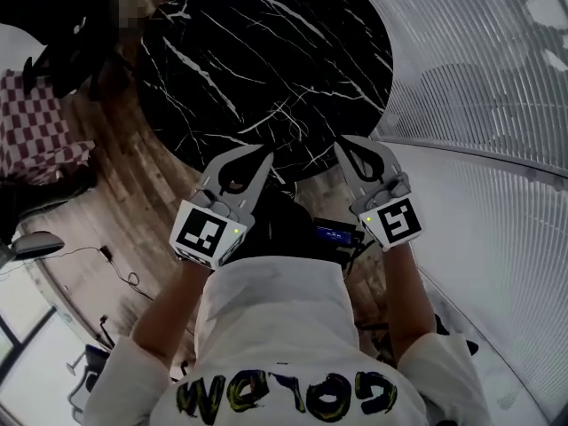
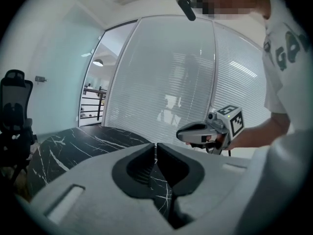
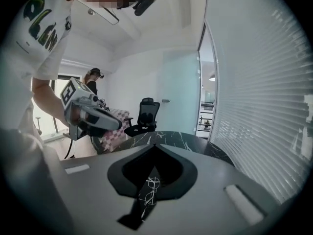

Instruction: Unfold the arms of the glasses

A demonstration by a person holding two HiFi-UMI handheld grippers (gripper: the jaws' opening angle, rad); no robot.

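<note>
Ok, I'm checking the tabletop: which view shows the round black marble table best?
Head view: most of the round black marble table, from above. Left gripper view shows only a low slanted strip; right gripper view, a thin band.

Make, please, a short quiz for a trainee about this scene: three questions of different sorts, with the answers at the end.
1. True or false: the right hand-held gripper holds the glasses.
2. The top of the round table is: A) pale wood; B) black stone with white veins; C) clear glass.
3. In the right gripper view, what black seat stands beyond the table?

Key
1. False: its jaws are together with nothing between them, and no glasses show in any view.
2. B.
3. An office chair.
</note>
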